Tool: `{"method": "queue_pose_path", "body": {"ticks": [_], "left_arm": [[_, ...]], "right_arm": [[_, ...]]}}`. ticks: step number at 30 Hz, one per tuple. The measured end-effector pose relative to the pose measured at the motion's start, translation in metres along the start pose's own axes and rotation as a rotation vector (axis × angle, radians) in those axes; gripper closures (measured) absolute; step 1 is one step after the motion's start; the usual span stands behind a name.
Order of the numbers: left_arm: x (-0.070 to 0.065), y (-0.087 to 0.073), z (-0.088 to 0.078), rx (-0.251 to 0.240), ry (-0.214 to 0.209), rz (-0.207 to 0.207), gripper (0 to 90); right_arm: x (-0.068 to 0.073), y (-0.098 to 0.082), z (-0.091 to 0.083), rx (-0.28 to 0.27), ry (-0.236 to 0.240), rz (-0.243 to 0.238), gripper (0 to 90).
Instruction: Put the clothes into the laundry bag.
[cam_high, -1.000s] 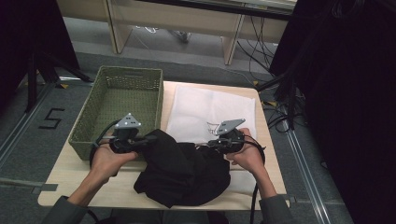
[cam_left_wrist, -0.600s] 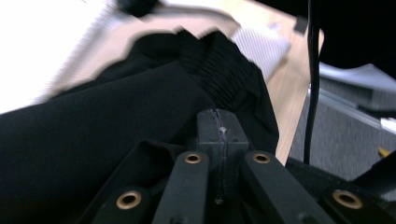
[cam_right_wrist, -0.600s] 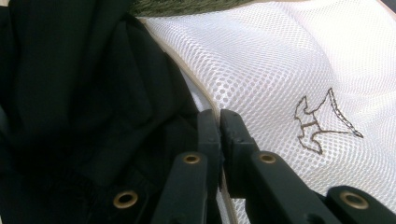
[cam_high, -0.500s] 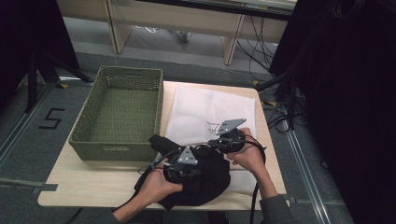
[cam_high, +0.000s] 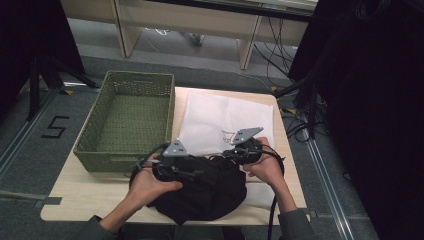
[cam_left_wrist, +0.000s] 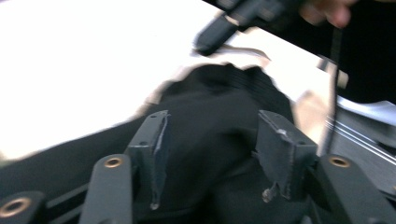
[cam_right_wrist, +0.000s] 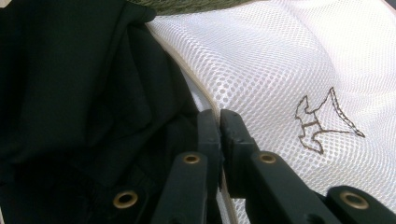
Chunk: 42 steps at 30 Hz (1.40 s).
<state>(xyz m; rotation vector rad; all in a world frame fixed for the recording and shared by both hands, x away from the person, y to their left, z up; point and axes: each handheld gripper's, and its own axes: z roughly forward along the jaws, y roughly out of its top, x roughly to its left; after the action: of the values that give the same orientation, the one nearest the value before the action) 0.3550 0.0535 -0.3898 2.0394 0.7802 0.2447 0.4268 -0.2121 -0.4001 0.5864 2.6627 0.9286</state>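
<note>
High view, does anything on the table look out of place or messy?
Mostly tidy. The black garment lies bunched at the near edge, overlapping the white mesh bag, and a bit hangs past the table. The green basket sits square. Nothing is spilled.

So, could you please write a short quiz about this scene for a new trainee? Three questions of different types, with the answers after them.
1. True or false: the green basket has items inside it.
2. Multiple choice: what lies under the left gripper, between its spread jaws? A) the white mesh bag B) the black garment C) the bare table
3. Short answer: how do the jaws of the right gripper stand, and where?

Key
1. False. The basket is empty.
2. B. The black garment lies under the open jaws.
3. They are closed, at the edge of the white mesh bag, beside the black garment. Whether they pinch that edge cannot be told.
</note>
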Motion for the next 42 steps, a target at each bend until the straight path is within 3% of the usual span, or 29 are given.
{"method": "queue_pose_path", "body": {"ticks": [1, 3, 4, 7, 8, 9, 10, 11, 13, 17, 21, 24, 25, 26, 28, 31, 32, 35, 38, 40, 42], "left_arm": [[0.000, 0.000, 0.000, 0.000, 0.000, 0.000, 41.7], [0.010, 0.001, -0.004, 0.004, 0.051, 0.007, 40.1], [0.021, -0.002, 0.002, 0.049, 0.064, -0.012, 35.8], [0.027, -0.008, 0.013, 0.092, 0.069, -0.026, 34.9], [0.027, -0.012, 0.019, 0.128, 0.039, -0.022, 38.4], [0.025, -0.017, 0.026, 0.149, 0.005, -0.017, 52.6], [0.023, -0.019, 0.030, 0.160, -0.004, -0.009, 52.6], [0.018, -0.021, 0.039, 0.190, -0.037, 0.013, 62.5], [0.016, -0.021, 0.044, 0.188, -0.054, 0.006, 73.5], [0.009, -0.015, 0.063, 0.194, -0.032, 0.023, 80.6], [0.010, -0.006, 0.079, 0.177, -0.019, -0.002, 81.9], [0.014, 0.000, 0.090, 0.178, 0.038, 0.005, 82.6], [0.019, 0.000, 0.098, 0.176, 0.065, -0.016, 82.5], [0.019, 0.000, 0.098, 0.176, 0.065, -0.016, 81.7], [0.026, -0.001, 0.103, 0.165, 0.072, -0.062, 79.3], [0.023, 0.001, 0.093, 0.146, 0.065, -0.057, 67.4], [0.022, 0.002, 0.087, 0.142, 0.057, -0.061, 67.4], [0.018, 0.004, 0.067, 0.128, 0.042, -0.063, 55.3], [0.016, 0.007, 0.043, 0.080, 0.034, -0.087, 45.5], [0.014, 0.008, 0.028, 0.046, 0.013, -0.122, 40.4], [0.010, 0.006, 0.016, 0.043, -0.026, -0.123, 38.3]], "right_arm": [[0.000, 0.000, 0.000, 0.000, 0.000, 0.000, 88.1], [0.000, 0.000, 0.000, 0.001, 0.003, 0.003, 88.1], [0.000, 0.000, 0.001, 0.003, 0.001, 0.009, 88.1], [0.001, 0.000, 0.000, 0.008, -0.003, 0.012, 88.1], [0.001, 0.001, 0.000, 0.006, -0.003, 0.002, 88.2], [0.000, 0.001, -0.001, 0.000, -0.007, 0.002, 88.2], [0.000, 0.001, -0.001, 0.000, -0.007, 0.002, 88.2], [0.000, 0.002, -0.002, 0.001, -0.008, 0.003, 88.1], [0.001, 0.003, -0.003, -0.005, -0.015, -0.008, 88.2], [0.004, 0.008, -0.007, -0.016, -0.024, -0.014, 88.2], [0.005, 0.010, -0.009, -0.018, -0.025, -0.020, 88.2], [0.006, 0.010, -0.011, -0.020, -0.023, -0.019, 88.3], [0.006, 0.011, -0.012, -0.021, -0.025, -0.025, 88.4], [0.006, 0.011, -0.012, -0.021, -0.025, -0.025, 88.4], [0.007, 0.012, -0.012, -0.018, -0.025, -0.019, 88.4], [0.007, 0.010, -0.011, -0.012, -0.026, -0.014, 88.4], [0.006, 0.010, -0.011, -0.016, -0.025, -0.023, 88.4], [0.004, 0.008, -0.010, -0.011, -0.024, -0.002, 88.4], [0.003, 0.007, -0.009, -0.011, -0.022, -0.015, 88.3], [0.004, 0.008, -0.009, -0.010, -0.021, -0.016, 88.3], [0.004, 0.008, -0.009, -0.010, -0.021, -0.017, 88.4]]}}
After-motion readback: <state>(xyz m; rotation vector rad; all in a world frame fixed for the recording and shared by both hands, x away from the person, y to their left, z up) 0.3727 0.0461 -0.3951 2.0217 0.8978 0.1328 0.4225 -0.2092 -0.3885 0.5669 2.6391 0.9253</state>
